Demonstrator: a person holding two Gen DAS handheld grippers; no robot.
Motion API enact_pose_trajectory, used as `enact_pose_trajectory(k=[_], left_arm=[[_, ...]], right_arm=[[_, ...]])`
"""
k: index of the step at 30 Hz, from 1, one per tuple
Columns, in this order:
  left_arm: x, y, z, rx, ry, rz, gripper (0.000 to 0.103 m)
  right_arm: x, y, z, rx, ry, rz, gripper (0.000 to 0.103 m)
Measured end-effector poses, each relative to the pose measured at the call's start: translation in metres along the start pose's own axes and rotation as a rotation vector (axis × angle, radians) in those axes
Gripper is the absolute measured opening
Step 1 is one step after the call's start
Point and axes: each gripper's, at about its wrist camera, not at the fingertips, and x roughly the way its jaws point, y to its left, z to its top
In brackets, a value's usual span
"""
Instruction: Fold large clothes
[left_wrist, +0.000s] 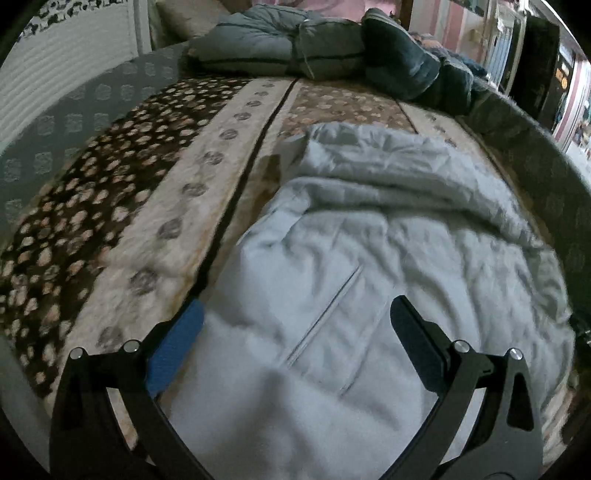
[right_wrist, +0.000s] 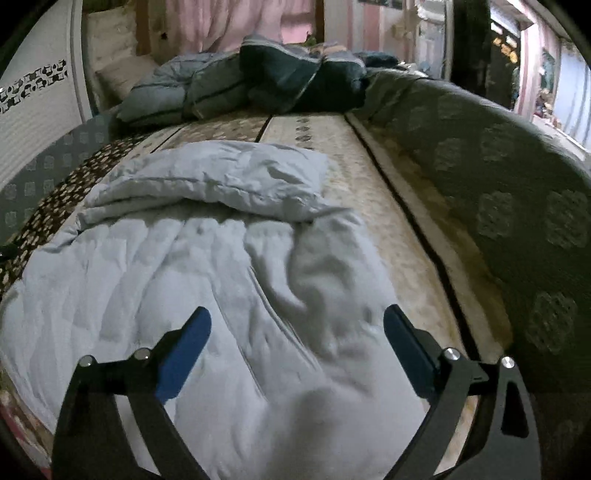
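L wrist view:
L claw: wide apart, nothing gripped, hanging over the garment.
Garment: pale grey, crumpled on bed, right under & ahead of claw.
Bedspread: spotted, off to claw's left.

R wrist view:
R claw: spread wide, empty.
Garment: below claw, far end folded over ahead.
Pillows: well ahead, at bed's far end.

No readable text or labels, as far as the blur allows.

left gripper spread wide, right gripper likewise
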Motion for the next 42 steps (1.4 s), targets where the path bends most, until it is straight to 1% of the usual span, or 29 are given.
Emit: enact_pose_trajectory(k=[1, 4, 7, 11, 13, 16, 19, 22, 25, 27, 30, 31, 33, 35, 36, 38, 42], left_arm=[[-0.002, 0.005, -0.005, 0.007, -0.002, 0.009, 0.1], [-0.009, 0.021, -0.019, 0.008, -0.007, 0.0, 0.1], [-0.012, 0.033, -0.037, -0.003, -0.01, -0.016, 0.1], [-0.005, 0.037, -0.062, 0.011, 0.005, -0.028, 0.1], [-0.001, 0.036, -0.071, 0.032, 0.01, -0.027, 0.1], [0.005, 0.034, -0.082, 0.05, 0.007, -0.037, 0.1], [0.009, 0.042, -0.087, 0.025, 0.006, -0.048, 0.1], [0.006, 0.055, -0.09, -0.019, 0.001, -0.069, 0.1], [0.01, 0.066, -0.098, -0.049, 0.017, -0.112, 0.1], [0.015, 0.07, -0.104, -0.069, 0.031, -0.151, 0.1], [0.017, 0.07, -0.11, -0.087, 0.046, -0.188, 0.1], [0.017, 0.067, -0.11, -0.072, 0.049, -0.199, 0.1], [0.015, 0.057, -0.111, -0.025, 0.045, -0.193, 0.1], [0.015, 0.045, -0.111, 0.027, 0.035, -0.158, 0.1], [0.016, 0.043, -0.11, 0.033, 0.038, -0.153, 0.1], [0.021, 0.041, -0.105, 0.025, 0.051, -0.165, 0.097], [0.023, 0.037, -0.097, 0.025, 0.064, -0.182, 0.08]], right_arm=[[-0.008, -0.004, -0.007, 0.008, -0.015, -0.006, 0.094], [-0.025, -0.013, -0.022, 0.044, -0.044, -0.017, 0.094], [-0.033, -0.019, -0.039, 0.066, -0.056, -0.024, 0.095], [-0.033, -0.019, -0.063, 0.085, -0.06, -0.033, 0.095], [-0.035, -0.018, -0.077, 0.101, -0.064, -0.037, 0.095], [-0.033, -0.013, -0.09, 0.108, -0.048, -0.031, 0.095], [-0.032, -0.005, -0.093, 0.087, -0.033, -0.02, 0.095], [-0.035, 0.002, -0.091, 0.039, -0.05, -0.033, 0.095], [-0.036, 0.004, -0.091, 0.006, -0.053, -0.054, 0.095], [-0.035, 0.001, -0.092, 0.013, -0.047, -0.061, 0.095], [-0.032, -0.009, -0.095, 0.047, -0.03, -0.068, 0.095], [-0.032, -0.012, -0.096, 0.056, -0.029, -0.069, 0.095], [-0.034, -0.019, -0.097, 0.076, -0.034, -0.08, 0.095], [-0.034, -0.026, -0.096, 0.102, -0.036, -0.085, 0.095], [-0.034, -0.03, -0.096, 0.117, -0.036, -0.088, 0.095], [-0.035, -0.037, -0.097, 0.14, -0.039, -0.099, 0.095], [-0.036, -0.052, -0.098, 0.167, -0.039, -0.127, 0.095]])
